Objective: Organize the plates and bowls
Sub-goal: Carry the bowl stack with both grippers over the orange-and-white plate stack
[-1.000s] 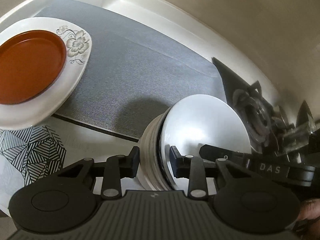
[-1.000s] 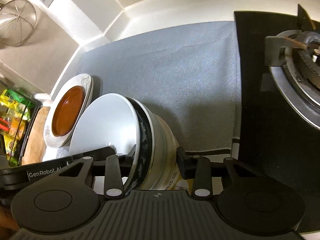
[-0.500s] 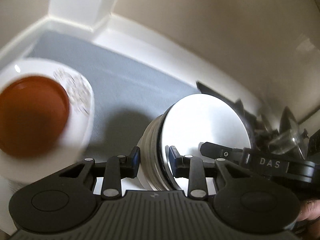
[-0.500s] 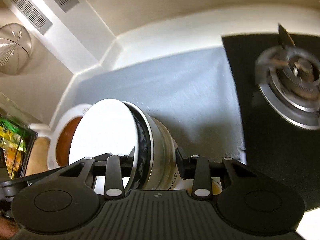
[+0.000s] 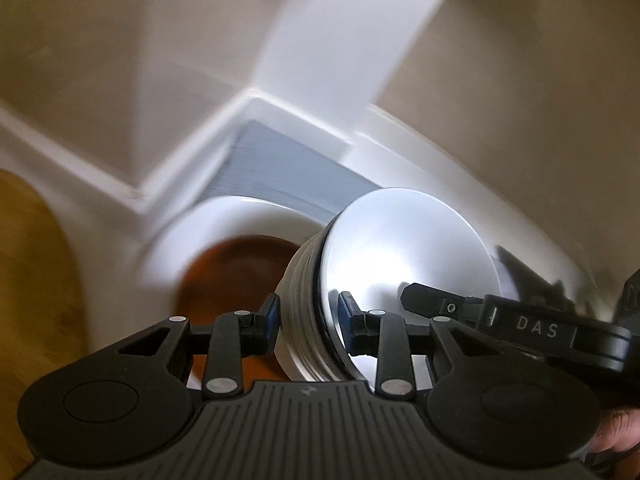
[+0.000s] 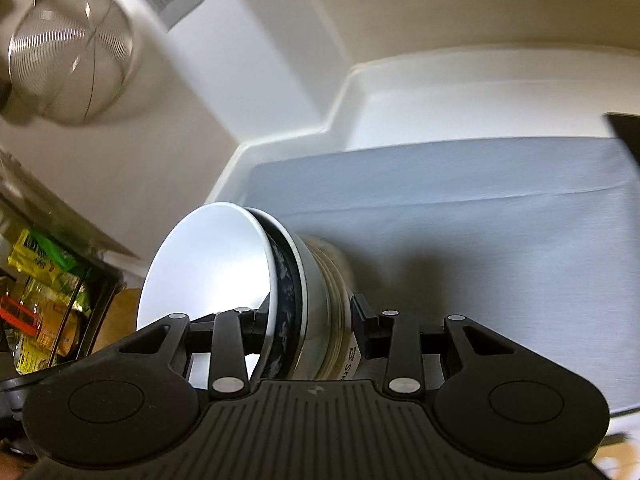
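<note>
Both grippers hold one stack of nested bowls in the air, from opposite rims. In the left wrist view my left gripper (image 5: 307,316) is shut on the stack of bowls (image 5: 408,256), one finger inside the white top bowl and one outside. In the right wrist view my right gripper (image 6: 310,318) is shut on the same stack (image 6: 208,268), which has a white inner bowl and a blue-patterned one. A white plate (image 5: 224,220) with a brown plate (image 5: 236,264) on it lies below the stack, blurred.
A grey mat (image 6: 460,216) covers the white counter, with a raised white back edge (image 6: 440,76). A wire strainer (image 6: 68,52) hangs at the upper left. A shelf with coloured packets (image 6: 44,304) is at the left. A black hob corner (image 6: 624,128) shows at the right.
Both grippers have lifted the bowl stack and swung it left toward the white and brown plates. The hob has nearly left both views. The grip has not changed.
</note>
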Tool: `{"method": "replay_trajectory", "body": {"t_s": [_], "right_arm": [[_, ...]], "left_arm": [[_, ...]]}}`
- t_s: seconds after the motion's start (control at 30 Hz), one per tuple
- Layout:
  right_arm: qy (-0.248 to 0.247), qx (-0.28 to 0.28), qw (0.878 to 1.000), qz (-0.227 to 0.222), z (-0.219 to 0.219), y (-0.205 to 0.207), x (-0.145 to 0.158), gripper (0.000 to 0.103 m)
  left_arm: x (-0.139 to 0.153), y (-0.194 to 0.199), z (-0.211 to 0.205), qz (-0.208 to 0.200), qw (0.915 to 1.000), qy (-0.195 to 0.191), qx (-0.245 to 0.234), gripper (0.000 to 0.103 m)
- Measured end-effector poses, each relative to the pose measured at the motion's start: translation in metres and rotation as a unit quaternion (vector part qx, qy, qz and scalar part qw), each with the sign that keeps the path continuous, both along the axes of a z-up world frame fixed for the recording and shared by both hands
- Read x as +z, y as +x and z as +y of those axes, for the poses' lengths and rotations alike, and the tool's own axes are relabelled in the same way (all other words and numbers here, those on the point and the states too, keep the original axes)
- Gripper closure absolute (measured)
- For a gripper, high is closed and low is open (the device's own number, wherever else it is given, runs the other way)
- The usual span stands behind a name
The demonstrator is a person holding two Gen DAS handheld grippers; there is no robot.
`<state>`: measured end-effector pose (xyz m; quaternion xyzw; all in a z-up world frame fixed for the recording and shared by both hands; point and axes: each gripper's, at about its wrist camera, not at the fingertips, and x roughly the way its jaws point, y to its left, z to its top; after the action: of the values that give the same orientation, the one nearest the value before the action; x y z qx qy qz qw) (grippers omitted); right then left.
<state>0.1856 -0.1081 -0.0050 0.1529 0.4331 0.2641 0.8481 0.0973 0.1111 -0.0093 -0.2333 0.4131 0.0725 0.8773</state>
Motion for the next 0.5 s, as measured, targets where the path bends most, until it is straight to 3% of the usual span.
{"method": "replay_trajectory", "body": {"t_s": [0.23,0.5], "right_arm": [[-0.011,0.020,1.000,0.016,0.044,0.011,-0.015,0.065],[-0.024,0.016,0.999,0.024,0.057,0.012,-0.019,0.065]], "left_arm": [[-0.019,0.002,0.040,0.016,0.9997,-0.014,0.014,0.068],[-0.027,0.016,0.044,0.018,0.9996,-0.022,0.006,0.068]]}}
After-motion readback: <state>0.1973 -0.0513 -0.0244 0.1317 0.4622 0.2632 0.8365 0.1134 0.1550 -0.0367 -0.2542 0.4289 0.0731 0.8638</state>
